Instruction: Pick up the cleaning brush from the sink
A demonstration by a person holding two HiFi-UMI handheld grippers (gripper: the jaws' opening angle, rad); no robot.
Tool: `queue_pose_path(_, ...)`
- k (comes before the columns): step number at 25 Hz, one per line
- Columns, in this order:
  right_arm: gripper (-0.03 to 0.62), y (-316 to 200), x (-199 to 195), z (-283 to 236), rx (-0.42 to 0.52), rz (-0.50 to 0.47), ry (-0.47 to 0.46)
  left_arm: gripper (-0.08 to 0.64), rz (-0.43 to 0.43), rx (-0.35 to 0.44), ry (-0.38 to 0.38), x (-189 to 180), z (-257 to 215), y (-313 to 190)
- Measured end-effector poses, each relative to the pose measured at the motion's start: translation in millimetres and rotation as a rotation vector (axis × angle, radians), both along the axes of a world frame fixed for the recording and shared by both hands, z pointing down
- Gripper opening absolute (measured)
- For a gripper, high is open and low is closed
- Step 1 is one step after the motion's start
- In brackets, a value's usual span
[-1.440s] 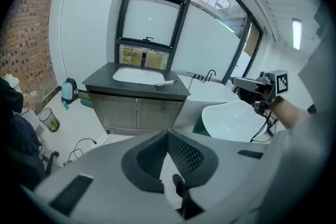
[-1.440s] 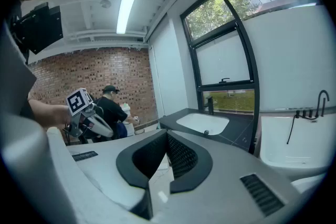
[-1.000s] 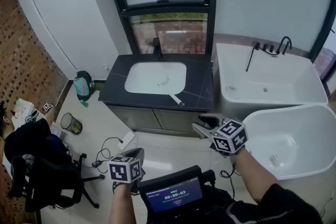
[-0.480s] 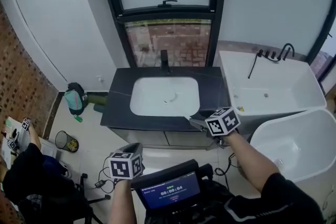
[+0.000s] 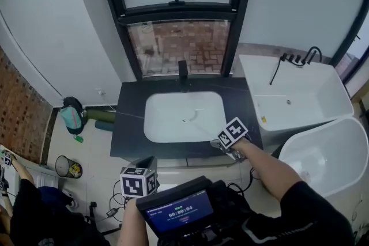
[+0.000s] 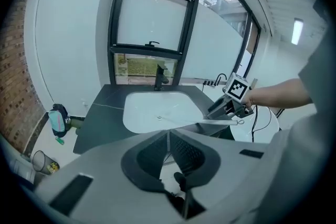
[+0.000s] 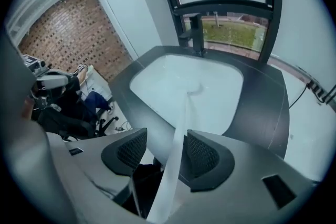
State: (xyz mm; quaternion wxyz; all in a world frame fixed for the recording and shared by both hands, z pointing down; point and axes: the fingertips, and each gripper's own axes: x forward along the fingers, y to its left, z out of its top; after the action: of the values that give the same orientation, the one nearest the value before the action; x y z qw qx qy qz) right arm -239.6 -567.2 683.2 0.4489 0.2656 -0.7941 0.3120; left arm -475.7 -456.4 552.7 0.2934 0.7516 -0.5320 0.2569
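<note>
The cleaning brush (image 5: 204,125) has a long white handle that runs from the drain of the white sink (image 5: 154,105) out over its front right rim. My right gripper (image 5: 219,144) is at the handle's near end, pointing steeply down. In the right gripper view its jaws (image 7: 165,147) stand open with the white handle (image 7: 181,128) passing between them, closer to the right pad. My left gripper (image 5: 147,164) hangs in front of the black counter (image 5: 130,127), away from the brush. Its pads (image 6: 168,136) meet with nothing between them. The left gripper view shows the handle (image 6: 194,121) and the right gripper (image 6: 223,108).
A black faucet (image 5: 183,69) stands behind the sink, below a window. Two white bathtubs (image 5: 300,95) (image 5: 331,158) are at the right. On the floor at the left are a green bag (image 5: 72,115) and a small bin (image 5: 68,167). A screen device (image 5: 176,210) sits at my chest.
Both grippers have come forward toward the sink. The right one has dropped from in front of the cabinet to the brush handle's end, and its jaws now straddle the handle.
</note>
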Motion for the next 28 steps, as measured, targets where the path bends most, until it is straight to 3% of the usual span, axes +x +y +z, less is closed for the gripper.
queue_pose_path(4,0.219,-7.9,9.8,29.4,-0.082,-0.012,0.083,0.026,0.002,-0.003,-0.003,0.7,-11.3,-31.0)
queue_pose_path(8,0.219,-5.4,10.8,58.0,-0.149,0.004,0.086,0.026,-0.001,-0.004,-0.003,5.5,-13.7,-52.7)
queue_pose_path(11,0.189,-9.4,19.0,72.8,-0.137,0.010,0.131,0.026,0.007,0.001,0.006,11.9,-9.4,-62.7)
queue_pose_path(13,0.085,-16.4,27.7,78.2,-0.123,0.041,0.157,0.026,0.018,-0.001,0.007,16.9,-5.8,-66.1)
queue_pose_path(14,0.074,-18.9,30.1,80.0,-0.124,0.053,0.160,0.026,0.022,-0.002,0.008,19.0,-4.5,-67.6)
queue_pose_path(22,0.074,-19.4,29.4,81.7,-0.143,0.010,0.214,0.026,0.039,-0.005,0.015,25.6,-0.5,-68.2)
queue_pose_path(28,0.067,-14.2,34.3,72.7,-0.097,0.027,0.153,0.009,0.046,0.016,0.057,25.9,-13.4,-53.1)
